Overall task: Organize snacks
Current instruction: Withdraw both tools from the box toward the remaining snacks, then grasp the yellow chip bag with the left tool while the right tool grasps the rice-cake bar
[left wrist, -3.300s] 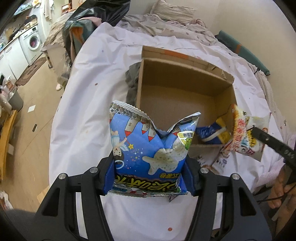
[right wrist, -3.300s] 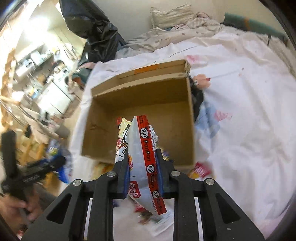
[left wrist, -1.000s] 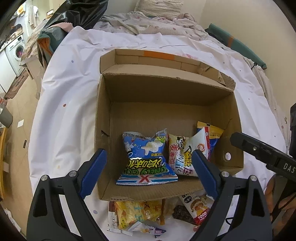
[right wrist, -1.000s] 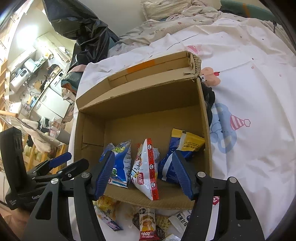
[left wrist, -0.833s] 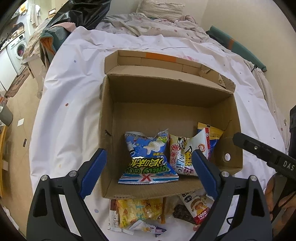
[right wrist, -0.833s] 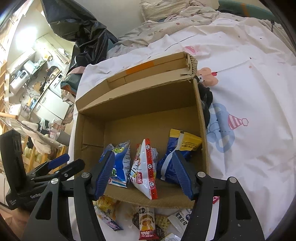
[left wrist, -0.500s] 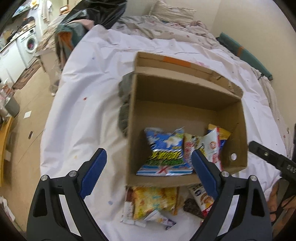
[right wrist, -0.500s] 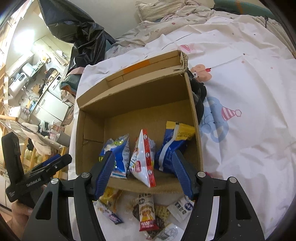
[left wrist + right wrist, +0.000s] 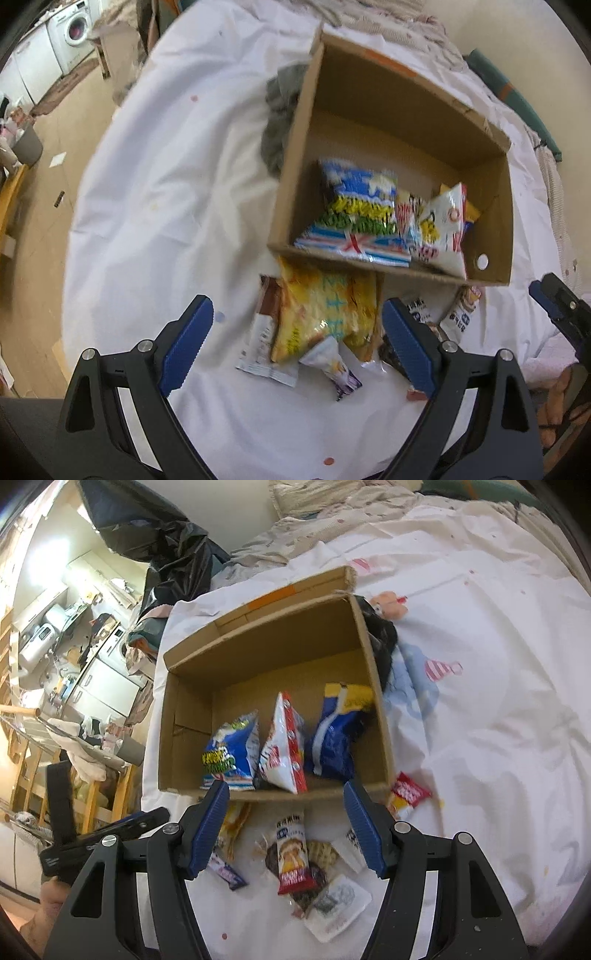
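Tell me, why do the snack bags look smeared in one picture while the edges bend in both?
Left wrist view: motion blur smears the blue bag and cardboard box. Right wrist view: sharper, bags legible, kitchen corner overexposed. Both: fisheye lens curves the edges, dark corners.

A lived-in home, bedroom beside the laundry corner.
A bed (image 9: 498,664) with rumpled bedding, a washing machine (image 9: 72,31) on wooden flooring, cluttered shelves.

A white-sheeted bed (image 9: 155,206) carries a cardboard box (image 9: 495,221) and loose snack packets (image 9: 325,314).
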Action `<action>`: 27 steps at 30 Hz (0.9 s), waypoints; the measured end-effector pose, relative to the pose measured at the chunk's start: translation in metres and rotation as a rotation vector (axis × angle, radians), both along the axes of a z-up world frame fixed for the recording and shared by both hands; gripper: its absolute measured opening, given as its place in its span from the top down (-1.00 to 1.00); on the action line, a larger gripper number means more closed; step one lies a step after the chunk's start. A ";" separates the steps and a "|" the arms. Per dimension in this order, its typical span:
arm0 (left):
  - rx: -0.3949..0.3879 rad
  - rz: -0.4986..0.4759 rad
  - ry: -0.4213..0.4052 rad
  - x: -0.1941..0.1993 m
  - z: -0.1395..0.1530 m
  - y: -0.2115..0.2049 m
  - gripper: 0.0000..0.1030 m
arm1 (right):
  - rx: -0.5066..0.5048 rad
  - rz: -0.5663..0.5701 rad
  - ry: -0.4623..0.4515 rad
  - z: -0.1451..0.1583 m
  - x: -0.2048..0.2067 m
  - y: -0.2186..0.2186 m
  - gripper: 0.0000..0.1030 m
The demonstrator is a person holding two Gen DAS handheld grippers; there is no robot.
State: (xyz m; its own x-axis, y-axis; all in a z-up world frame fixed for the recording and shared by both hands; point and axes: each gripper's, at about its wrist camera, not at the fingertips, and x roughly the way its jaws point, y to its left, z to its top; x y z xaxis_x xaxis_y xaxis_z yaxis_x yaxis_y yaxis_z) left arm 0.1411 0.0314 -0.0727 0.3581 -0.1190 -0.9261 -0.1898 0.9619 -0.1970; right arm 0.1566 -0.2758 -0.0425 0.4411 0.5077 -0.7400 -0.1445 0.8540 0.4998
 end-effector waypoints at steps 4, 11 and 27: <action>0.035 -0.056 0.046 0.009 -0.019 -0.028 -0.77 | 0.007 -0.023 0.028 -0.008 -0.012 -0.012 -0.31; 0.165 -0.134 0.115 0.024 -0.053 -0.064 -0.77 | -0.026 -0.059 0.052 -0.020 -0.020 -0.035 -0.32; 0.201 -0.215 0.092 0.003 -0.048 -0.087 -0.08 | -0.037 -0.040 0.048 -0.020 -0.014 -0.023 -0.32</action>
State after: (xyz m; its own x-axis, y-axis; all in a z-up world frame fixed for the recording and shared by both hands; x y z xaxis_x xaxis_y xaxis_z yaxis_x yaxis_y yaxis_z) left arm 0.1440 -0.0557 -0.1210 0.2583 0.0053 -0.9661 0.0146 0.9998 0.0094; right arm 0.1423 -0.2991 -0.0628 0.4238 0.4623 -0.7789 -0.0865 0.8766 0.4733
